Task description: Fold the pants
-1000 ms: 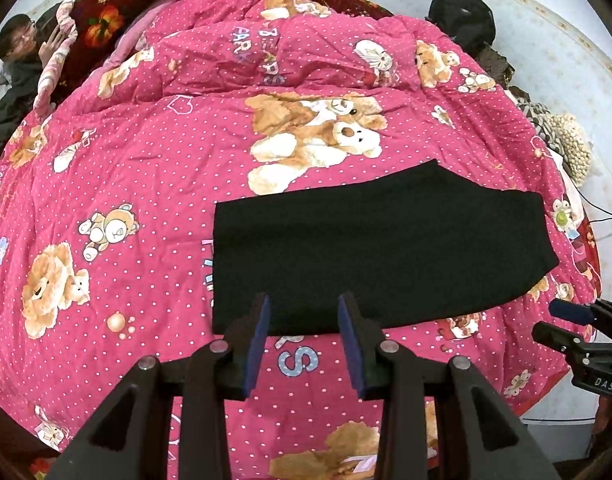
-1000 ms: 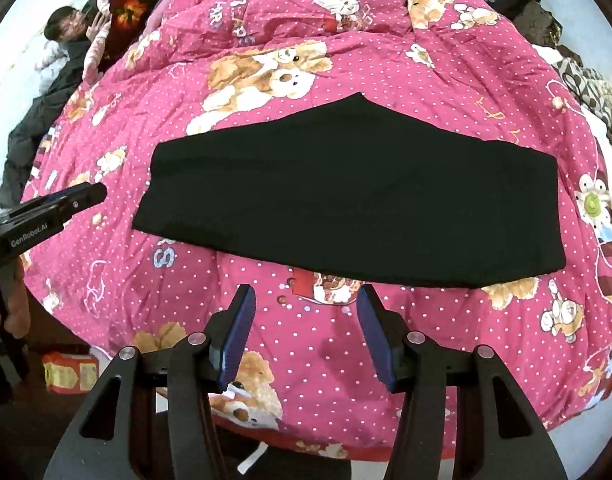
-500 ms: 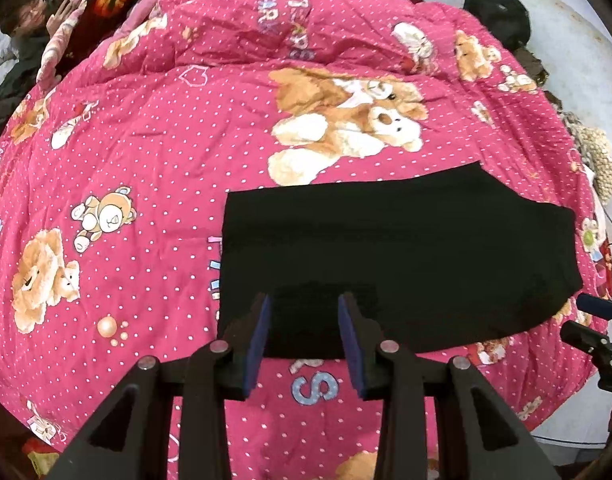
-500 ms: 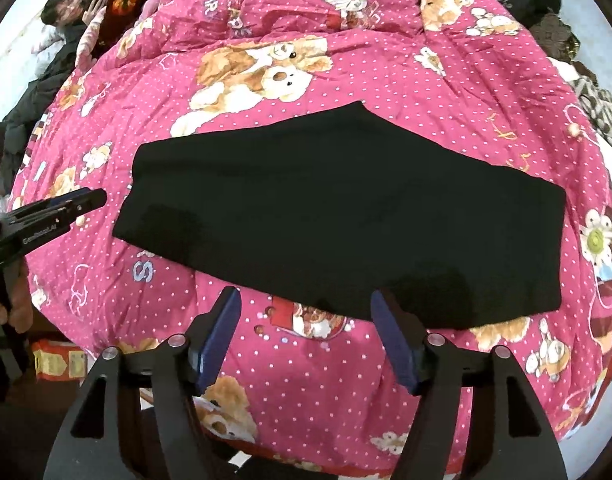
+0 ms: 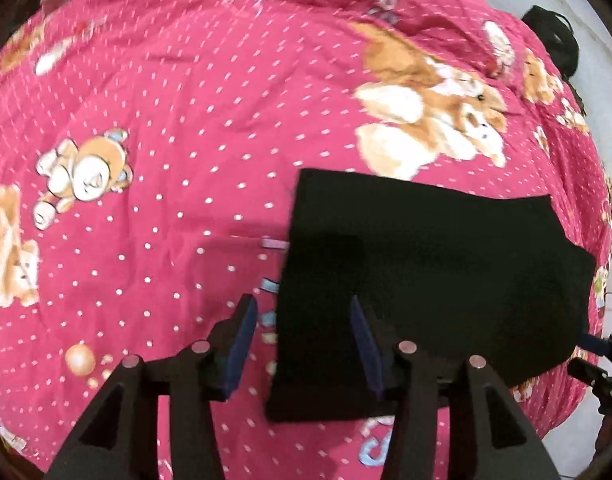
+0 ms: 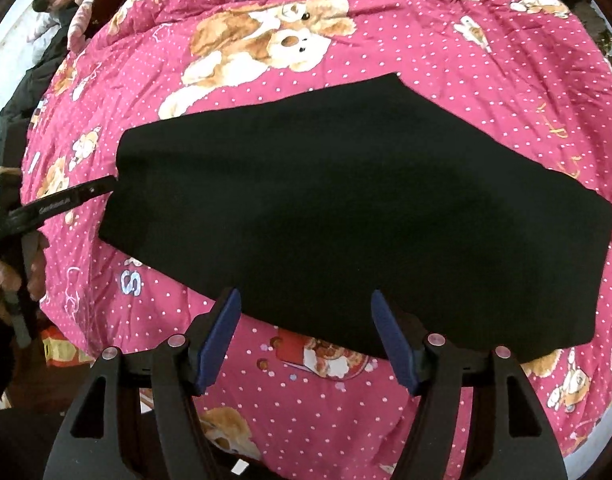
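Note:
The black pants (image 6: pixel 357 216) lie flat, folded lengthwise, on the pink teddy-bear quilt (image 6: pixel 337 404); in the left wrist view they (image 5: pixel 425 280) fill the lower right. My left gripper (image 5: pixel 302 338) is open, its jaws straddling the pants' left edge just above the cloth. It also shows in the right wrist view (image 6: pixel 70 200) at the pants' left end. My right gripper (image 6: pixel 304 336) is open and empty over the pants' near edge, and shows at the far right of the left wrist view (image 5: pixel 597 354).
A person (image 6: pixel 58 4) sits at the bed's far left corner. A black bag (image 5: pixel 553 28) lies on the floor beyond the bed's right side. The bed's near edge drops to the floor, where an orange packet (image 6: pixel 62 348) lies.
Both grippers have moved forward and down toward the pants and opened wider. The left one has swung left over the pants' left edge.

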